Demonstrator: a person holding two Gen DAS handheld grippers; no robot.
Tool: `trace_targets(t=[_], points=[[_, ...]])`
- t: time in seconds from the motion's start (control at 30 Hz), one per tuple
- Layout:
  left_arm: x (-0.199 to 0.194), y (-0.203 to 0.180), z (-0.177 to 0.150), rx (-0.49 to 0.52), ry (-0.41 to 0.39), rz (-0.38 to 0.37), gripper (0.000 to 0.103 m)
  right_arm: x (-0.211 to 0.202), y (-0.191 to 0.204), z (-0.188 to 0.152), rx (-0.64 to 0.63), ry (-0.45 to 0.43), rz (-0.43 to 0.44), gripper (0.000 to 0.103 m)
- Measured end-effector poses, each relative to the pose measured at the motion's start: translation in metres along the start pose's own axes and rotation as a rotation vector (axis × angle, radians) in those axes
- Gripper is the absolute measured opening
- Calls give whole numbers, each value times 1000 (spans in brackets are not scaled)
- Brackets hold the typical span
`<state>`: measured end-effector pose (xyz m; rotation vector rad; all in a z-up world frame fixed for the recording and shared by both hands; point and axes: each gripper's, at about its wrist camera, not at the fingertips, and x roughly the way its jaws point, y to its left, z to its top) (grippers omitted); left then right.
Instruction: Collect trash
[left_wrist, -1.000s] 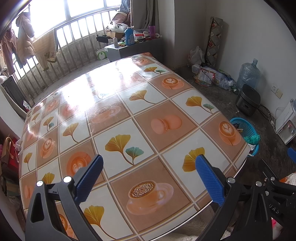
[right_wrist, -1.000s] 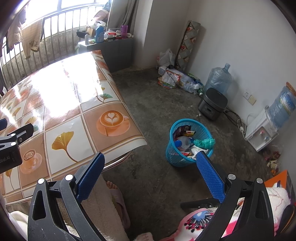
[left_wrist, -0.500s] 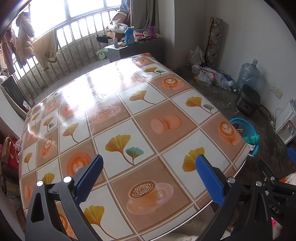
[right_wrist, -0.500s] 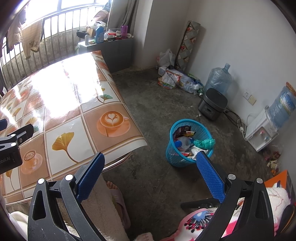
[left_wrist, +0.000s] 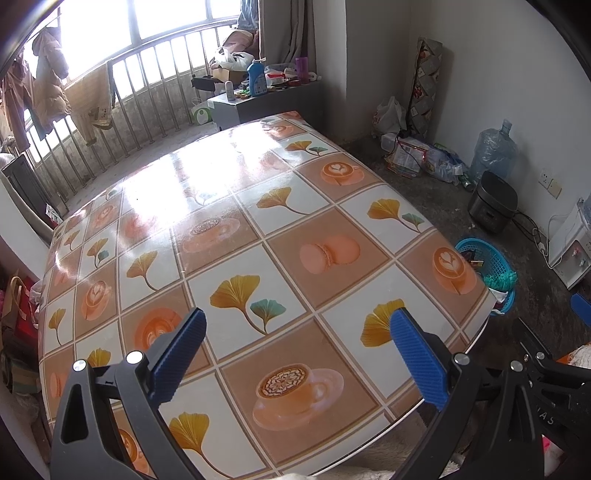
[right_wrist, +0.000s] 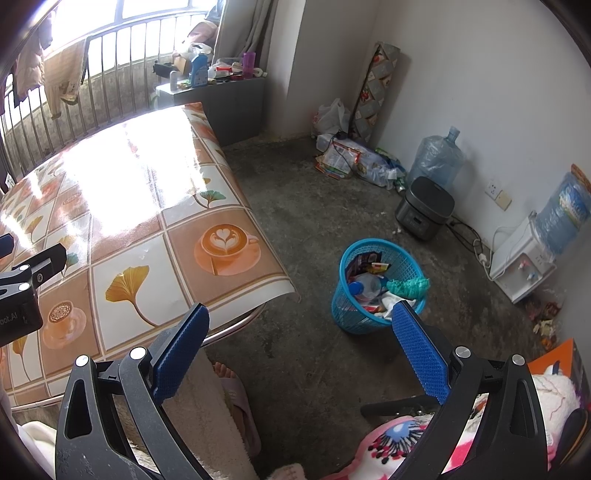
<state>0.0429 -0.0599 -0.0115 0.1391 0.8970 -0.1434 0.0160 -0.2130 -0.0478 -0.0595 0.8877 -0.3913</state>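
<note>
A blue mesh trash basket (right_wrist: 380, 254) stands on the concrete floor to the right of the table, holding several pieces of trash: wrappers, a bottle and a green crumpled bag. It also shows in the left wrist view (left_wrist: 491, 258), past the table's right edge. My left gripper (left_wrist: 299, 347) is open and empty above the near part of the table (left_wrist: 236, 236). My right gripper (right_wrist: 301, 343) is open and empty, held over the floor beside the table's corner, short of the basket.
The table (right_wrist: 147, 229) carries a glossy patterned cloth. A black rice cooker (right_wrist: 424, 206), water jugs (right_wrist: 436, 158), a white dispenser (right_wrist: 524, 258) and a litter pile (right_wrist: 351, 162) line the right wall. A slippered foot (right_wrist: 232, 384) and a chair are below.
</note>
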Motion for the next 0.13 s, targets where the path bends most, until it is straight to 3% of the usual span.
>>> trace_targets(t=[0.13], points=[[1,1,1,-7,9,1,98,0,1,2,1,-2,-1,95]])
